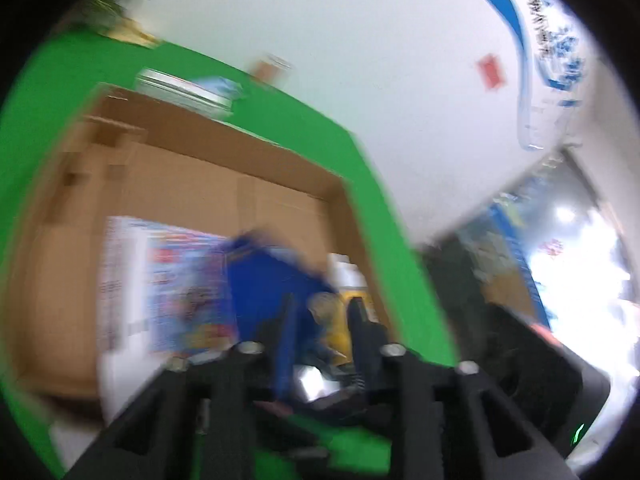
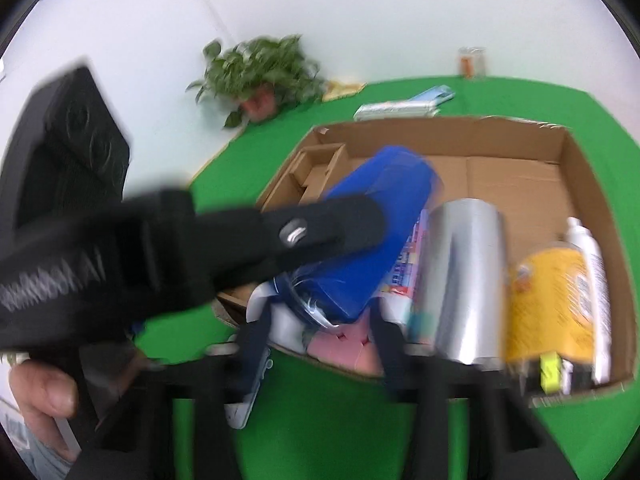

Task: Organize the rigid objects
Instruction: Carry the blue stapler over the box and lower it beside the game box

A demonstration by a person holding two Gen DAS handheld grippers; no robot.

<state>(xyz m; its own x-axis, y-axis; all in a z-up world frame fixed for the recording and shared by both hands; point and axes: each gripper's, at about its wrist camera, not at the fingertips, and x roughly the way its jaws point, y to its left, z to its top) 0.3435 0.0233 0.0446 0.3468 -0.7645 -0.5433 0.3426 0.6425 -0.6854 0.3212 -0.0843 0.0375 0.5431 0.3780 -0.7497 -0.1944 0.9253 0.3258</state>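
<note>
Blue box (image 2: 372,236) sits tilted above the carton (image 2: 576,168) on the green table (image 2: 600,104), held at both ends: the left gripper (image 2: 360,216) is clamped on its upper side, the right gripper (image 2: 320,320) on its near end. Beside it in the carton stand a silver can (image 2: 464,276) and a yellow bottle (image 2: 548,300).

A brown cardboard box (image 2: 576,168) lies open on the green surface (image 2: 624,120). In it a blue plastic container (image 2: 360,240) is tilted over a flat colourful printed package (image 1: 176,280). Beside it towards the box's right wall stand a silver can (image 2: 464,272), a yellow-labelled bottle (image 2: 552,304) and a white bottle (image 2: 592,280). Pink blocks (image 2: 348,344) lie at the near wall.
</note>
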